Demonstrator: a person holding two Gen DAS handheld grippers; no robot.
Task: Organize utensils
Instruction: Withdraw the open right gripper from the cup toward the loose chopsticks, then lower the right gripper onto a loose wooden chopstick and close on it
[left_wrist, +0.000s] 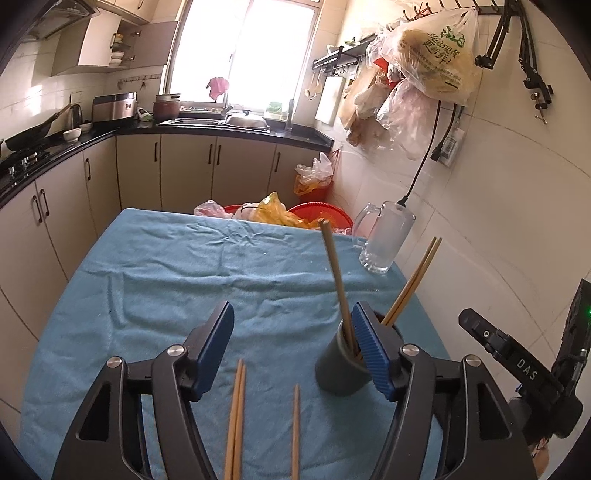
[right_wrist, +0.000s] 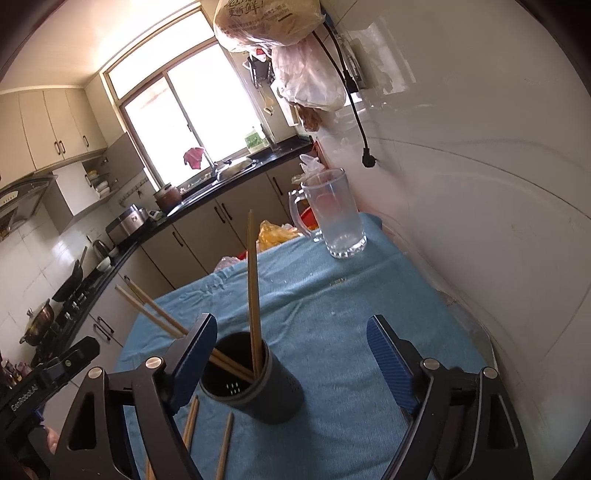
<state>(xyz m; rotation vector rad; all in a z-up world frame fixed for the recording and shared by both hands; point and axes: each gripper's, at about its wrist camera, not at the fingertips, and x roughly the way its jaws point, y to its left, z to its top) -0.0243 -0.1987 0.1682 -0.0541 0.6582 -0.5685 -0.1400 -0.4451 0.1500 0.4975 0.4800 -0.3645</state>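
Note:
A dark cylindrical utensil holder (left_wrist: 341, 367) (right_wrist: 258, 384) stands on the blue cloth. Wooden chopsticks stand in it: one upright (left_wrist: 336, 273) (right_wrist: 253, 291) and a pair leaning out (left_wrist: 410, 280) (right_wrist: 151, 310). Three more chopsticks lie on the cloth: a pair (left_wrist: 236, 417) (right_wrist: 190, 424) and a single one (left_wrist: 295, 428) (right_wrist: 225, 446). My left gripper (left_wrist: 291, 350) is open and empty, above the lying chopsticks, its right finger beside the holder. My right gripper (right_wrist: 288, 358) is open and empty, with the holder between its fingers near the left one.
A clear glass mug (left_wrist: 384, 236) (right_wrist: 334, 218) stands at the table's far right corner by the tiled wall. The blue cloth (left_wrist: 184, 280) (right_wrist: 351, 302) covers the table. Red basins and plastic bags (left_wrist: 280, 212) sit beyond the far edge. Kitchen counters run along the left.

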